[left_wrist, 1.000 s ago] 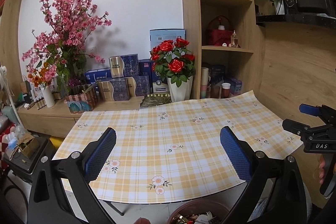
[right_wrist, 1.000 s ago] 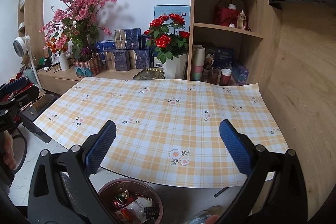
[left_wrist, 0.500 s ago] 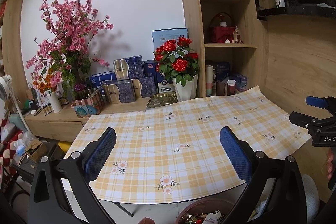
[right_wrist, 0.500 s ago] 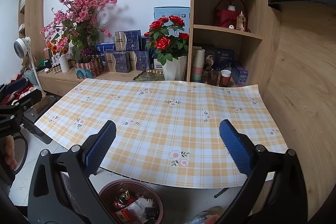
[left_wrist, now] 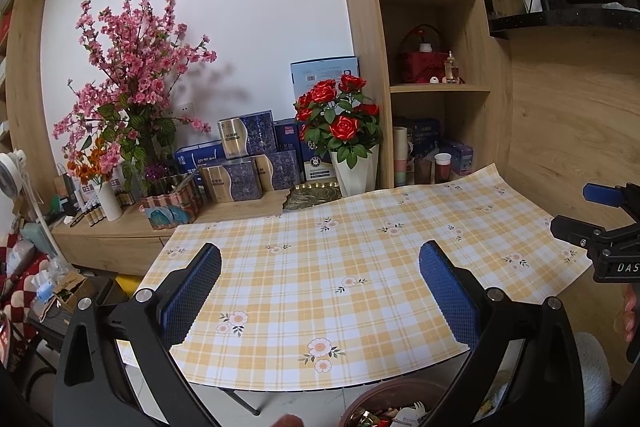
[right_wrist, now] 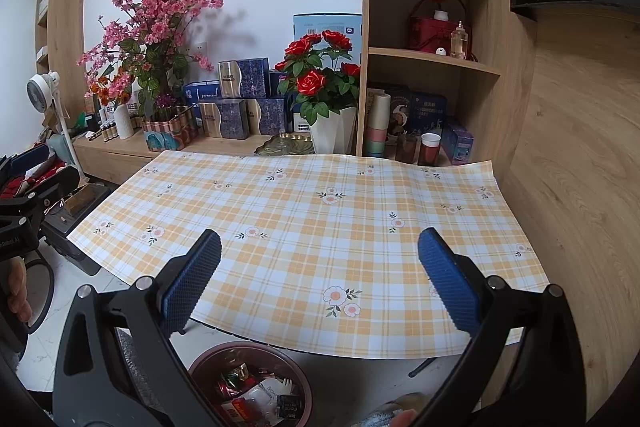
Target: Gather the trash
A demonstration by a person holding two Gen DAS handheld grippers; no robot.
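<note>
A round brown bin (right_wrist: 250, 383) stands on the floor below the table's near edge, holding wrappers, a can and other trash (right_wrist: 256, 397); its rim (left_wrist: 394, 397) also shows at the bottom of the left wrist view. My left gripper (left_wrist: 320, 291) hovers open above the yellow plaid tablecloth (left_wrist: 340, 259), nothing between its blue pads. My right gripper (right_wrist: 320, 287) is likewise open and empty over the cloth (right_wrist: 320, 211). Each gripper appears at the edge of the other's view: the right one (left_wrist: 600, 223), the left one (right_wrist: 28, 195). No trash shows on the cloth.
Behind the table a low wooden ledge carries a white vase of red roses (right_wrist: 322, 83), pink blossom branches (right_wrist: 152, 23), blue boxes (right_wrist: 244, 99) and a gold tray (right_wrist: 286, 143). Shelves (right_wrist: 432, 59) with cups stand at the right. A fan (right_wrist: 42, 87) and clutter sit left.
Both grippers stay open and empty. The left wrist view has drifted a little left and back, so the table and bin sit further right in it; the right wrist view barely shifted.
</note>
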